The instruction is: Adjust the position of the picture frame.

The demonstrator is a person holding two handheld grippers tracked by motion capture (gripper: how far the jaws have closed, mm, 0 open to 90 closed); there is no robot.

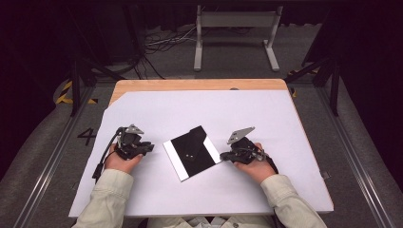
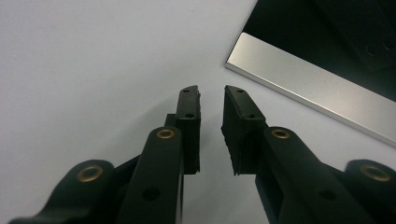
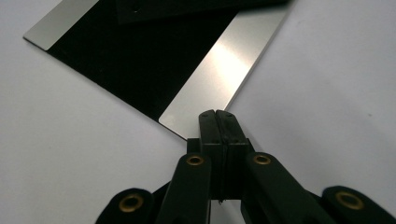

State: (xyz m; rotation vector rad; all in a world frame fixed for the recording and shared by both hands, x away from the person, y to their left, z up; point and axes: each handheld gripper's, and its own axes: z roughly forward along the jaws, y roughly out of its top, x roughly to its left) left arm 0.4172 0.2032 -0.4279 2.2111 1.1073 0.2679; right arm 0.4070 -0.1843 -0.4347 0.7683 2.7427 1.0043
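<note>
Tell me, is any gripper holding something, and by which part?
Nothing is held. The right gripper is shut at the black-and-silver board's edge; the left gripper is open over the white sheet.

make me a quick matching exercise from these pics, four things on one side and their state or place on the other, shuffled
Column one:
1. left gripper
2. right gripper
3. flat square black card with silver strips along two edges
4. large white sheet covering the wooden table

Column two:
A. lies tilted between the two grippers
B. fingers pressed together, tips at the edge of a silver strip
C. fingers apart with nothing between them
D. spread flat under everything else

Right pairs: 1-C, 2-B, 3-A, 4-D
</note>
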